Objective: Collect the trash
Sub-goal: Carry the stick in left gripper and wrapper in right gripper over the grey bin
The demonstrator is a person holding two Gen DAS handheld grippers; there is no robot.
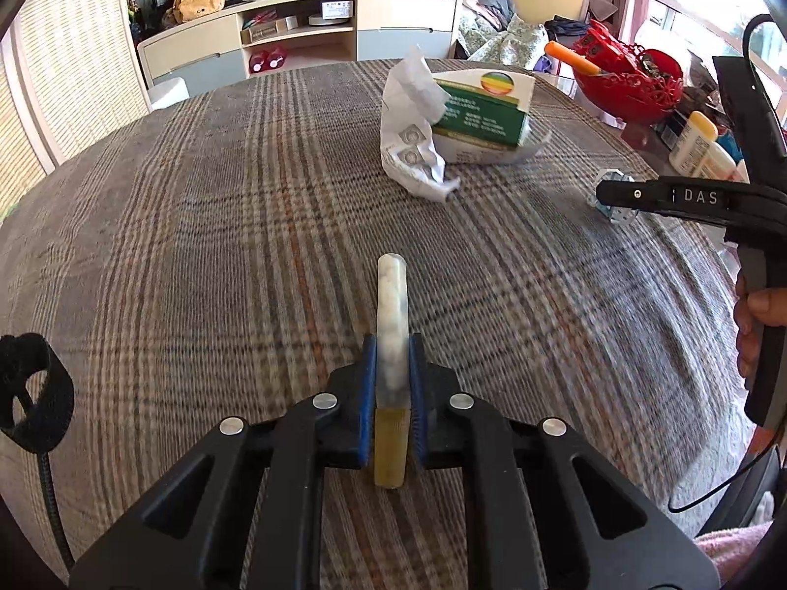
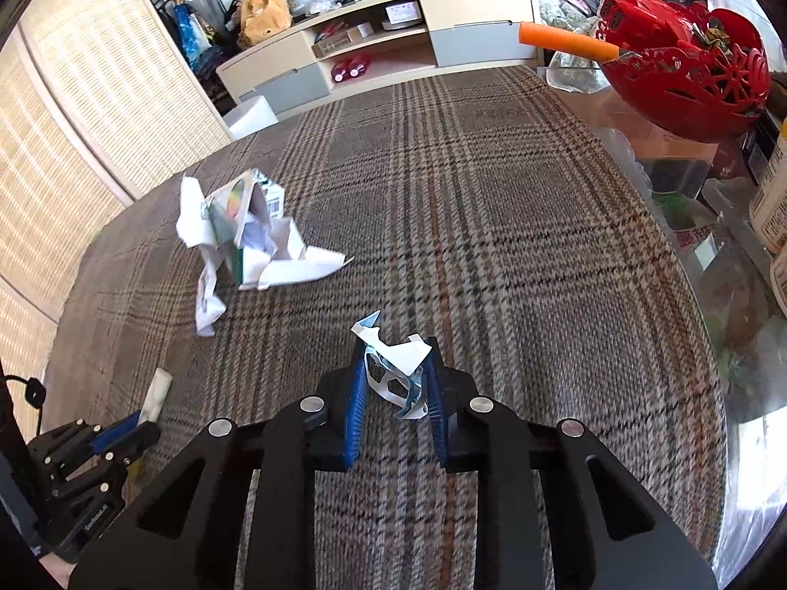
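Note:
My left gripper [image 1: 392, 344] is shut on a clear plastic tube [image 1: 392, 295] with white bits inside and a yellowish end, which sticks out forward over the plaid tablecloth [image 1: 196, 221]. In the right wrist view the same gripper [image 2: 130, 425] and tube [image 2: 158, 388] show at the lower left. My right gripper [image 2: 397, 344] is shut on a crumpled blue-and-white wrapper [image 2: 401, 361]. In the left wrist view it [image 1: 607, 194] reaches in from the right, with a hand on its grip. A torn green-and-white box with crumpled white paper [image 1: 467, 113] [image 2: 246, 236] lies farther back on the cloth.
A red openwork basket [image 2: 698, 93] with an orange foam stick [image 2: 565, 42] stands at the far right on bare glass [image 2: 688, 255], beside bottles [image 1: 693, 142] and clutter. Beyond the table are a low cabinet [image 1: 295, 34] and a woven screen [image 1: 74, 73] at the left.

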